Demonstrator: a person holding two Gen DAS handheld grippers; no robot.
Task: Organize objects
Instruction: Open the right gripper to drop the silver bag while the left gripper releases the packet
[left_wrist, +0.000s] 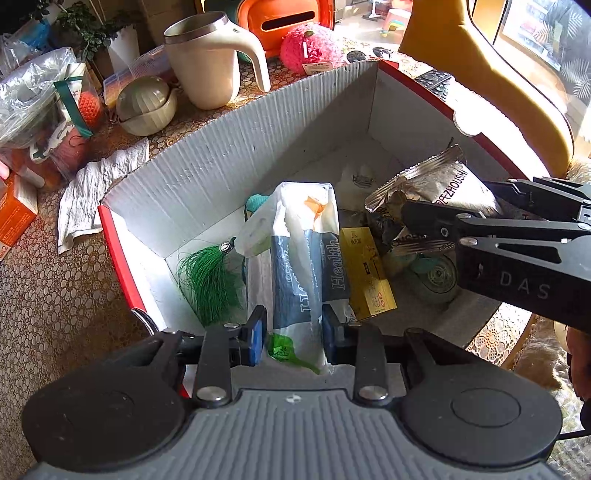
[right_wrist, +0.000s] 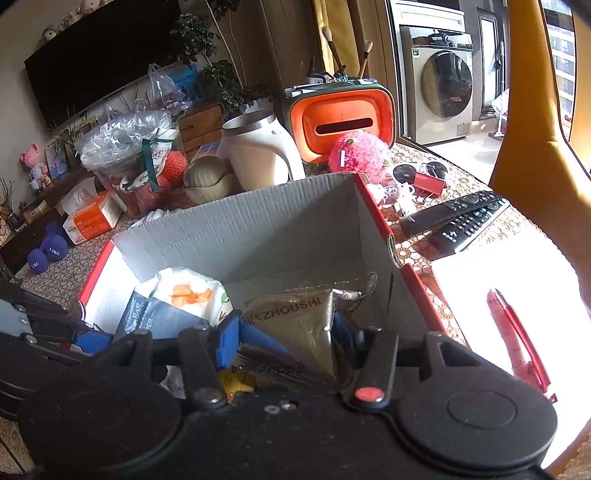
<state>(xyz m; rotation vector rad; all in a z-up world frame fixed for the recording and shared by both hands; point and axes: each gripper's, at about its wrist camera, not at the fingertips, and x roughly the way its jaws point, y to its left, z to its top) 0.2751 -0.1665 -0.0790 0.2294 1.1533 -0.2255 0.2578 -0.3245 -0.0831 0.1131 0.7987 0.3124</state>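
Note:
A red-edged white cardboard box (left_wrist: 221, 158) stands on the table, also in the right wrist view (right_wrist: 258, 229). My left gripper (left_wrist: 293, 328) is shut on a white and blue tissue pack (left_wrist: 299, 251) that stands tilted inside the box; the pack also shows in the right wrist view (right_wrist: 173, 302). My right gripper (right_wrist: 286, 332) is shut on a brown foil snack packet (right_wrist: 303, 321) over the box; in the left wrist view that gripper (left_wrist: 424, 218) reaches in from the right with the packet (left_wrist: 436, 184). A yellow small box (left_wrist: 367, 273) and a green tassel (left_wrist: 212, 280) lie inside.
Behind the box stand a cream mug (left_wrist: 210, 59), a lidded bowl (left_wrist: 146, 105), an orange tissue holder (right_wrist: 340, 118) and a pink plush ball (right_wrist: 360, 153). Two remotes (right_wrist: 458, 218) and a red pen (right_wrist: 517, 339) lie to the right. A crumpled cloth (left_wrist: 96, 192) lies to the left.

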